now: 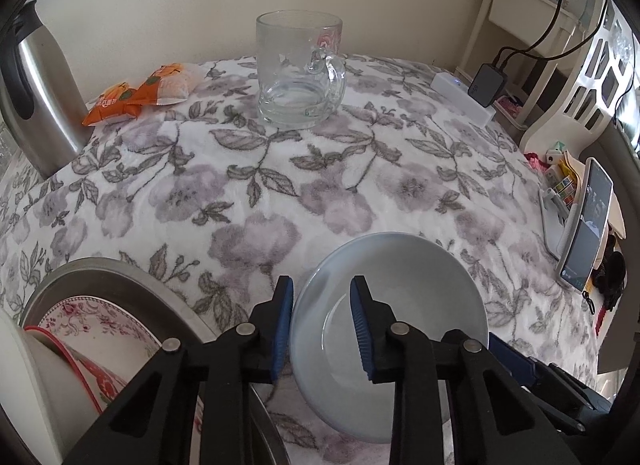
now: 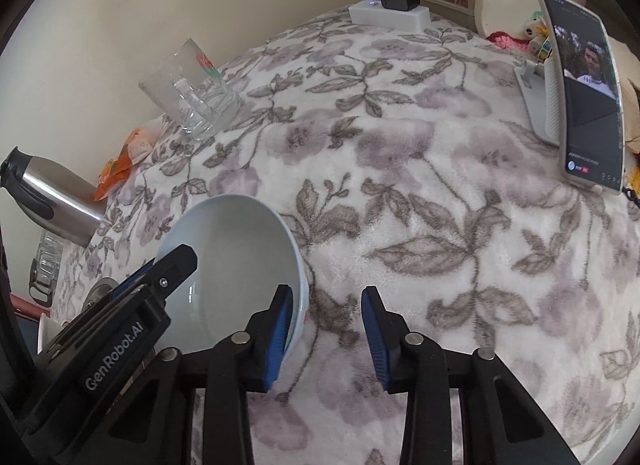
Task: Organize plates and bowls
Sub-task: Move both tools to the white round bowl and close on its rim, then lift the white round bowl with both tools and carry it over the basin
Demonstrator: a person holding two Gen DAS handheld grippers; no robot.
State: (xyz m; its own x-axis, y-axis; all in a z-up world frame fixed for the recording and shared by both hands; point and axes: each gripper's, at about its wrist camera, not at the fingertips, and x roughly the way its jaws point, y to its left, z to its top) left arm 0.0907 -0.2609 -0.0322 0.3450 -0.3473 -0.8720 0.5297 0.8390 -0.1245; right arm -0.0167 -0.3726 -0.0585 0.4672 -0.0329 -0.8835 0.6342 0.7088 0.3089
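Bowl: I see the pale blue bowl (image 1: 404, 305) sitting on the flowered cloth (image 1: 280, 185), near the table's front edge.
Left claw: my left gripper (image 1: 322, 329) straddles the bowl's rim, one finger outside the wall and one inside; the pads are not visibly pressing, so I call it open around the rim.
Right claw: my right gripper (image 2: 326, 333) is also over the rim on the other side of the bowl (image 2: 236, 249), its left finger inside, its right finger over the cloth (image 2: 440, 225); a gap shows, so it is open.
Stack: a flowered plate (image 1: 92, 317) lies in a metal pan (image 1: 120, 285) just left of the bowl.
Background: a glass mug (image 1: 300, 69), a steel flask (image 1: 36, 97), orange snack packets (image 1: 132, 97) and a phone on a stand (image 2: 584, 97).
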